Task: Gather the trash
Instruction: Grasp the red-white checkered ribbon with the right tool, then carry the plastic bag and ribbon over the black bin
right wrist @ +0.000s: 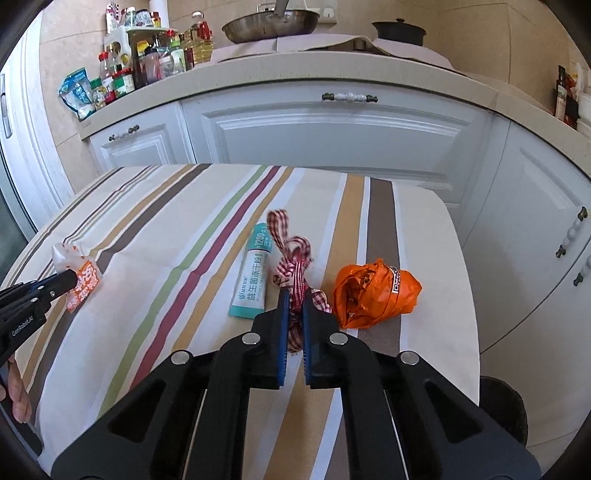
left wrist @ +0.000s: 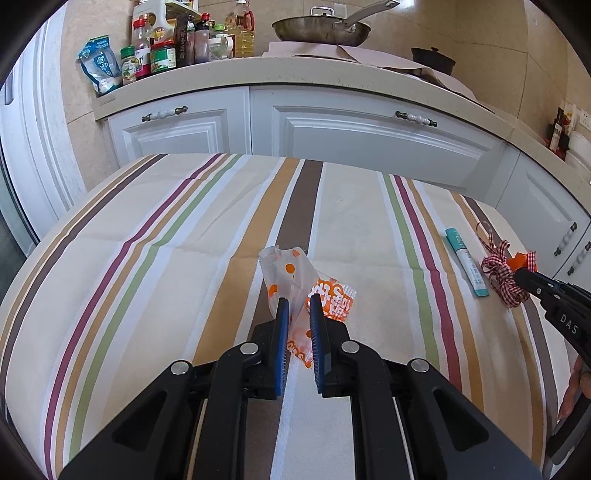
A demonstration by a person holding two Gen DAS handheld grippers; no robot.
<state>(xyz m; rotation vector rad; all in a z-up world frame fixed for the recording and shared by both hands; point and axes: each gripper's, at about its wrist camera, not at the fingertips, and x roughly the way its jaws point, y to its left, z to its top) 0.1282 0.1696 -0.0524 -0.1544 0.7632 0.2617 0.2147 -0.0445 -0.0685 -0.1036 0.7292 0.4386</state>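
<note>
Orange-and-white snack wrapper [left wrist: 295, 291] sits pinched between the blue pads of the left gripper [left wrist: 299, 301], whose jaws are drawn nearly together on the crinkled plastic, low in the middle of the striped tablecloth [left wrist: 166, 240]. In the right wrist view the same wrapper [right wrist: 79, 275] shows at about 9 o'clock, near the cloth's left edge, with the left gripper [right wrist: 70, 277] reaching it from the left.

The right gripper [right wrist: 294, 295] has its jaws closed to a narrow gap around a red-and-white gingham ribbon [right wrist: 293, 266]; the ribbon's loops stand up at 12 o'clock from the fingertips, and its tail hangs down between the pads. Just beside it at 9 o'clock lies a teal-and-white powder sachet [right wrist: 255, 273], flat on the cloth and pointing away from the camera. At 3 o'clock from the ribbon rests a crumpled orange plastic bag [right wrist: 373, 295], close to the right pad; whether they touch cannot be told.

From the left wrist view the ribbon [left wrist: 500, 273], the sachet [left wrist: 467, 262] and the right gripper [left wrist: 522, 271] cluster at 3 o'clock, near the table's right edge.

Behind the table run white cabinets [left wrist: 207, 125] under a pale countertop [left wrist: 229, 72], which carries condiment bottles and jars [left wrist: 177, 44] at 11 o'clock and a metal wok [left wrist: 321, 29] at 12 o'clock.
</note>
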